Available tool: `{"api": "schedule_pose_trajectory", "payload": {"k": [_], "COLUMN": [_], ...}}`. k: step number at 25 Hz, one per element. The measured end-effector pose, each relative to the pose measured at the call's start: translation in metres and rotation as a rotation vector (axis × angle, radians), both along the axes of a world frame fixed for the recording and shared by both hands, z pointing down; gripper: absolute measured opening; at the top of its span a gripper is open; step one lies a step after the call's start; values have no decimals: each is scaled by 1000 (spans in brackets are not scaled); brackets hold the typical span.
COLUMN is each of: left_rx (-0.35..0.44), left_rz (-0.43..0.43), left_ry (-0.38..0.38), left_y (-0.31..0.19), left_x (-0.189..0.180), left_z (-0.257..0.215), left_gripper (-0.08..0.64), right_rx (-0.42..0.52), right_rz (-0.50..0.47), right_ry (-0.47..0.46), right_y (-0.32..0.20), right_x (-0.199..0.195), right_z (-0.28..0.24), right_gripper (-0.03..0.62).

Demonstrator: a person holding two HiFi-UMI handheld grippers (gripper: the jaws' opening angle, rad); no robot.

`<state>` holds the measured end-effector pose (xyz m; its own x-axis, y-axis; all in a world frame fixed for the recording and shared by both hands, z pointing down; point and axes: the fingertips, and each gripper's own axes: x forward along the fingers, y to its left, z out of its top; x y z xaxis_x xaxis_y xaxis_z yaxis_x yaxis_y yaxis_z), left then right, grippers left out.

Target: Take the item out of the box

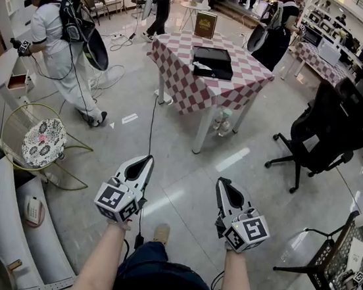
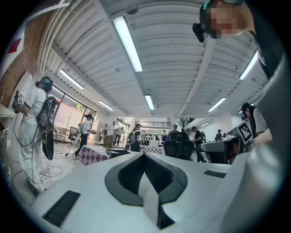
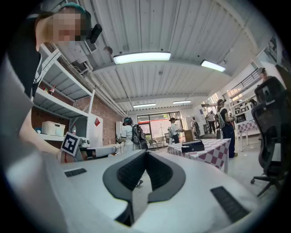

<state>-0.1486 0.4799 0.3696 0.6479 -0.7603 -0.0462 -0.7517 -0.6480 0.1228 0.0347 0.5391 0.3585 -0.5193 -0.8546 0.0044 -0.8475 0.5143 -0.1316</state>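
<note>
Black flat box point(image 1: 212, 62) sat open on the far red-checked table point(image 1: 177, 77).
Only the head view showed something pale point(image 1: 202, 65) inside it; left gripper point(image 1: 145, 161) and right gripper point(image 1: 224, 183), both near, were closed and empty.

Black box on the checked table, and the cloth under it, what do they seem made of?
Black box: probably rigid card or plastic, dark with a slight sheen; too far to tell which. Tablecloth: looks like fabric, red-and-white check, matt, draping in soft folds over the table's edges.
</note>
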Motion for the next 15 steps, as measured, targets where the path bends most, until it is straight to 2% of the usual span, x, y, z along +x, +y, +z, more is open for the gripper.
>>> {"api": "schedule_pose_trajectory", "payload": {"k": [4,15], "left_rx": [-3,-12], "left_rz": [-17,36], "left_ry": [-2,-20], "left_y": [-46,-143], "left_x": [-3,1], "left_z": [7,14], "left_gripper": [0,0], "right_rx": [-5,-26], "right_rz": [1,54], "right_ry": [5,-5], "right_y": [-44,-138], "right_x": [-2,-6], "right_z": [5,16], "right_gripper": [2,2]}}
